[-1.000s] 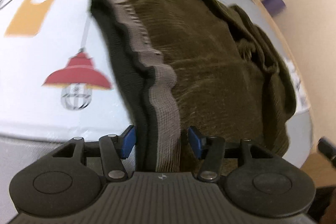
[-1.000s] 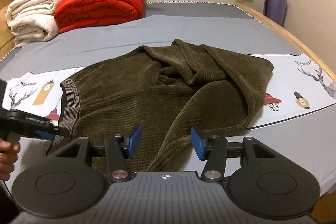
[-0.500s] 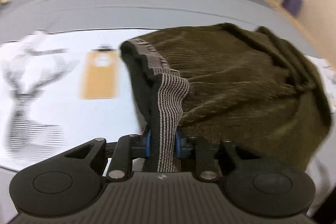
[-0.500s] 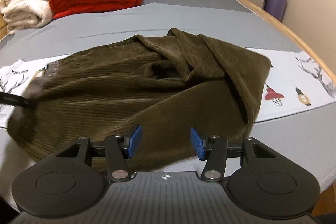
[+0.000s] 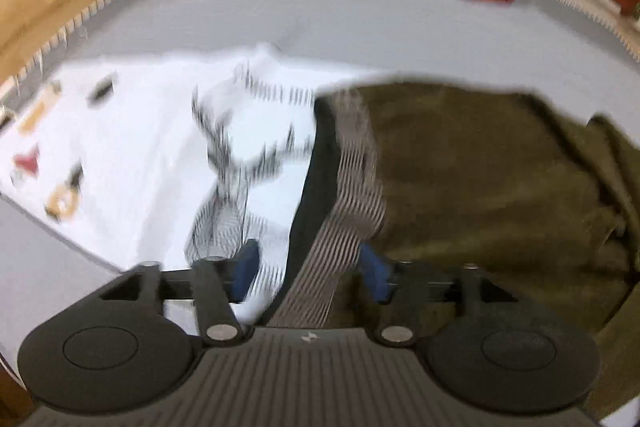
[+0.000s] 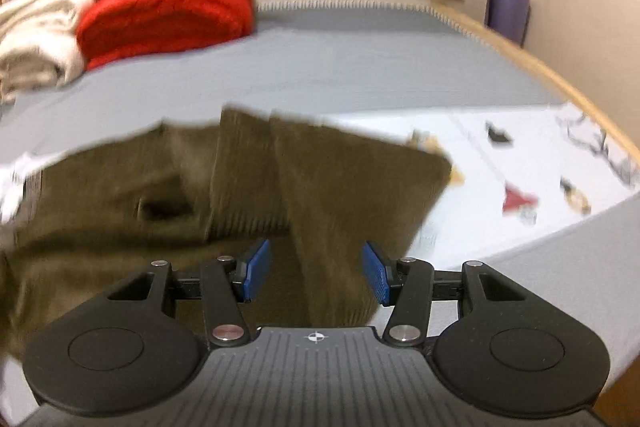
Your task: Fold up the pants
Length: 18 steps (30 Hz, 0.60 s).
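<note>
Olive-brown corduroy pants [image 5: 500,179] lie bunched on a white printed sheet on the bed. Their grey striped waistband [image 5: 352,187] runs down between the blue pads of my left gripper [image 5: 310,269], whose jaws stand open around it. In the right wrist view the pants [image 6: 280,187] fill the lower left, with a folded leg lying between the fingers of my right gripper [image 6: 316,273], which is open and holds nothing. Both views are motion-blurred.
A white sheet with deer and lamp prints [image 5: 160,155] [image 6: 540,179] covers the grey bed [image 6: 360,75]. A red quilt [image 6: 168,11] and folded cream blankets [image 6: 36,27] are stacked at the back left. A wooden bed frame [image 6: 560,87] runs along the right.
My left gripper, shut on the waistband half a second ago, now has its jaws open around it. The pants have been pulled left. My right gripper has moved closer over a pant leg.
</note>
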Each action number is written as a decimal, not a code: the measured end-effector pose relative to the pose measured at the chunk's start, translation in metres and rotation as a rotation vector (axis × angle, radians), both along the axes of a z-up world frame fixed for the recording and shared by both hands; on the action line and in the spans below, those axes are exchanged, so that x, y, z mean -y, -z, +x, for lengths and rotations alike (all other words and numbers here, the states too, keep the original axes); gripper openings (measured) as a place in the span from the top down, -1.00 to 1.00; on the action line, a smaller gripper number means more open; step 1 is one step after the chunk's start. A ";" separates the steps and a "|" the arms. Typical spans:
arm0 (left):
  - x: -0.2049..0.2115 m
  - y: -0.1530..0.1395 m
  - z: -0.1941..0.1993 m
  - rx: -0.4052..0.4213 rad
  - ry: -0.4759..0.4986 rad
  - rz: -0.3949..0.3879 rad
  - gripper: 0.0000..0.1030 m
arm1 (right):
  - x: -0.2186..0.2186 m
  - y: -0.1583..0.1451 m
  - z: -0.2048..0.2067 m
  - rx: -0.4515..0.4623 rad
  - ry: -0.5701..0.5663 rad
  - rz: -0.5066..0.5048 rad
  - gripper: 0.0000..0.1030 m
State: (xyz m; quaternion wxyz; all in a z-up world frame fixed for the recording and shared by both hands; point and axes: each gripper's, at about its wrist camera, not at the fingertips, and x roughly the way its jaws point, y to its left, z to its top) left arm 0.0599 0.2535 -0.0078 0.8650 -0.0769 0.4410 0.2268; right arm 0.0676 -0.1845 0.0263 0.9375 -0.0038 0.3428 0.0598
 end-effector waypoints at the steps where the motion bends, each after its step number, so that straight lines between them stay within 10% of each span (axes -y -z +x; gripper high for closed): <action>1: 0.006 -0.009 0.000 0.030 0.012 0.026 -0.38 | 0.002 -0.006 0.008 0.024 -0.031 -0.005 -0.04; 10: 0.087 -0.041 0.018 0.201 0.305 -0.059 -0.53 | -0.001 0.020 0.079 0.061 -0.249 -0.137 -0.32; 18: 0.135 -0.031 0.046 0.118 0.445 -0.042 -0.65 | -0.029 0.049 0.122 -0.078 -0.341 -0.167 -0.45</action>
